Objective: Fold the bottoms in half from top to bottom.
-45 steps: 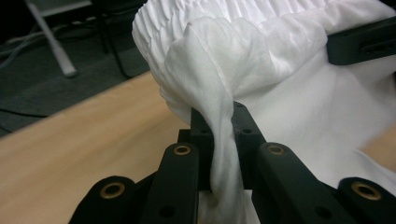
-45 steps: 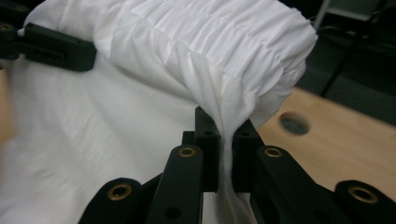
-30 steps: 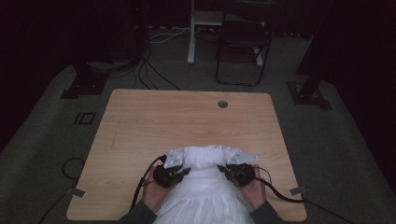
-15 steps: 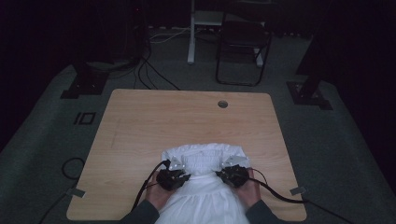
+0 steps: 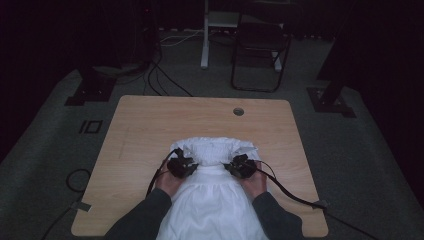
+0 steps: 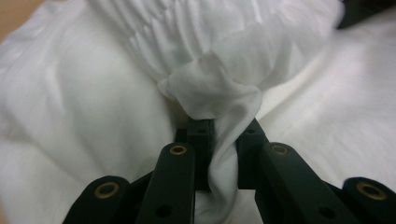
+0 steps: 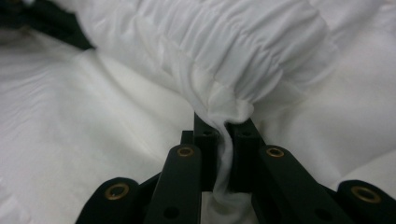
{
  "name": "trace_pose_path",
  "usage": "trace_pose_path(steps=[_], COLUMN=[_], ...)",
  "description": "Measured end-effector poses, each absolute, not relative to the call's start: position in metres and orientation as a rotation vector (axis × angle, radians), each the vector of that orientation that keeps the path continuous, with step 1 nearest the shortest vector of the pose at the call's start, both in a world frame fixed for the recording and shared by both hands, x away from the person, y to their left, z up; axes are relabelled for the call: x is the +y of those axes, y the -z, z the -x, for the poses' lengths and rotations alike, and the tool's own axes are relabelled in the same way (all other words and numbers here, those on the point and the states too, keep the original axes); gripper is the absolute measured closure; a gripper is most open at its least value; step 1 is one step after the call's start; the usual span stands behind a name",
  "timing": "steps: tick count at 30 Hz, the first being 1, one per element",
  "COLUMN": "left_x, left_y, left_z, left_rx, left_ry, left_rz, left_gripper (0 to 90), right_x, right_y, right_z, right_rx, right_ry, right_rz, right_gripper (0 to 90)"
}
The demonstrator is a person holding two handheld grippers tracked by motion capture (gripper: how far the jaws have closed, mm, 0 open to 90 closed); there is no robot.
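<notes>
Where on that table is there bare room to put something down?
The far half of the table is bare, from the white garment to the round hole. Wood strips lie free on both sides. The near middle is crowded: left gripper and right gripper pinch the cloth.

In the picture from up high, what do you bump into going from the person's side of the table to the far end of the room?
Sleeves → hands → left gripper and right gripper, level with each other → gathered top of the white garment → hole in the table → black chair.
</notes>
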State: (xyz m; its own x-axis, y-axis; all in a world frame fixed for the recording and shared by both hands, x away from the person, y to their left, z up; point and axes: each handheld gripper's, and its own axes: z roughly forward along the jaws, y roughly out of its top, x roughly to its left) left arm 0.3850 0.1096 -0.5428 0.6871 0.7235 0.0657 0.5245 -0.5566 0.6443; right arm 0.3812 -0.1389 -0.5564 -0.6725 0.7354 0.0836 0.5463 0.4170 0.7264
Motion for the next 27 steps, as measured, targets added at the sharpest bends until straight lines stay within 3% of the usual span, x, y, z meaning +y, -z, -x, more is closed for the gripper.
trace_pose_path(steps=[12,19,26,27], left_x=[0.088,0.085,0.100,0.100], left_y=[0.539,0.531,0.475,0.452], left_z=[-0.449,-0.456,-0.433,-0.416], left_rx=[1.025,1.044,0.952,0.896], left_ry=[-0.504,-0.492,-0.481,-0.492], left_rz=[-2.292,-2.269,-2.100,-2.041], left_gripper=[80.8,82.8,83.3,83.3], right_x=[-0.138,-0.145,-0.160,-0.167], right_y=[0.552,0.545,0.491,0.468], right_z=[-0.447,-0.463,-0.442,-0.430], right_rx=[2.334,2.340,2.261,2.220], right_ry=[-1.031,-1.040,-1.199,-1.252], right_rz=[-1.202,-1.274,-1.148,-1.099], right_gripper=[83.6,84.8,84.8,84.9])
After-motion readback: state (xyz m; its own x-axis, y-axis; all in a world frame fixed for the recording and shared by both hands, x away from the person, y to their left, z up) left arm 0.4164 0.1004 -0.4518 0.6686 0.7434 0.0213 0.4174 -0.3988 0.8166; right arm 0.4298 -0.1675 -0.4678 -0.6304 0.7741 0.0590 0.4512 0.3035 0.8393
